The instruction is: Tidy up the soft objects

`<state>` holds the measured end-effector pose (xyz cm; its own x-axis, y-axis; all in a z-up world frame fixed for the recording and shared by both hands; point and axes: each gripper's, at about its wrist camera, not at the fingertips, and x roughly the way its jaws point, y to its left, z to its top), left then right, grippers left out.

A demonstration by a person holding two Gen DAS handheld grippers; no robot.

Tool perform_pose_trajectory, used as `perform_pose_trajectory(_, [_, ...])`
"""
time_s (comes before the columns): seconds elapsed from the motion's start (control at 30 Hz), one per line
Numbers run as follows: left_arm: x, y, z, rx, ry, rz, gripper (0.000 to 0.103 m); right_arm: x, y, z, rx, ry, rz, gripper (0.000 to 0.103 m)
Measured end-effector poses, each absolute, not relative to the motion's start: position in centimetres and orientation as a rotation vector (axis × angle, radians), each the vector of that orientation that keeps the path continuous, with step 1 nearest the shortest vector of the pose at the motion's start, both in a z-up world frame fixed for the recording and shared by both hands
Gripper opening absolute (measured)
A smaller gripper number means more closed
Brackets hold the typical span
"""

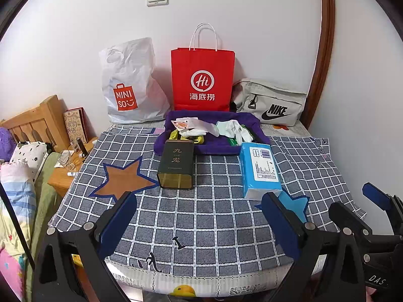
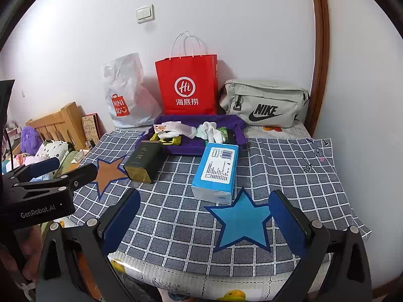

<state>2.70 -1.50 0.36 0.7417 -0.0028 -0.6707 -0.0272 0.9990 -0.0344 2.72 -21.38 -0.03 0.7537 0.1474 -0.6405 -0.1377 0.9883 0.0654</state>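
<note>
Both grippers are hovering over the near edge of the bed, each with its blue pads spread wide and holding nothing. The left gripper is sitting toward the near left, the right gripper beside it over the blue star patch on the checked cloth.

Just past the pads, mid-bed, two things are lying apart from each other: a blue tissue pack flat on the cloth, and left of it a dark tin tipped on its side, open end facing the near edge. The tin looks hard, so probably not part of the soft lot.

Behind both, a purple tray is sitting toward the far edge, already carrying a loose heap: white socks, a crumpled white wrapper, some yellow-green bits too small to name.

Along the far edge against the wall: a white Miniso bag, a red paper bag, and a grey Nike pouch at the far right corner.

The scene fits either soft stuff heading into the tray or stuff coming out toward the bags; one moment isn't settling which. Whichever piece gets picked, advice is the same:
- socks: pinch one fold low, lift slowly, since the heap may drag along;
- tissue pack: close across its narrow width, mid-length, lightly, as it will squash;
- keep the two grippers clear of each other, since they are sitting close.
</note>
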Motion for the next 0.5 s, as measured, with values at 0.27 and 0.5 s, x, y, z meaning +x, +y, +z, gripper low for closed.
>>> perform_pose_trajectory(0.27, [2.64, -1.57, 0.37, -0.044, 0.735, 0.015, 0.1, 2.65, -21.42, 0.07, 0.015, 0.699, 0.156, 0.1])
perform_pose_trajectory(0.5, [2.57, -1.56, 0.42, -0.045, 0.734, 0.015, 0.1, 2.61, -21.44, 0.15, 0.017, 0.698, 0.156, 0.1])
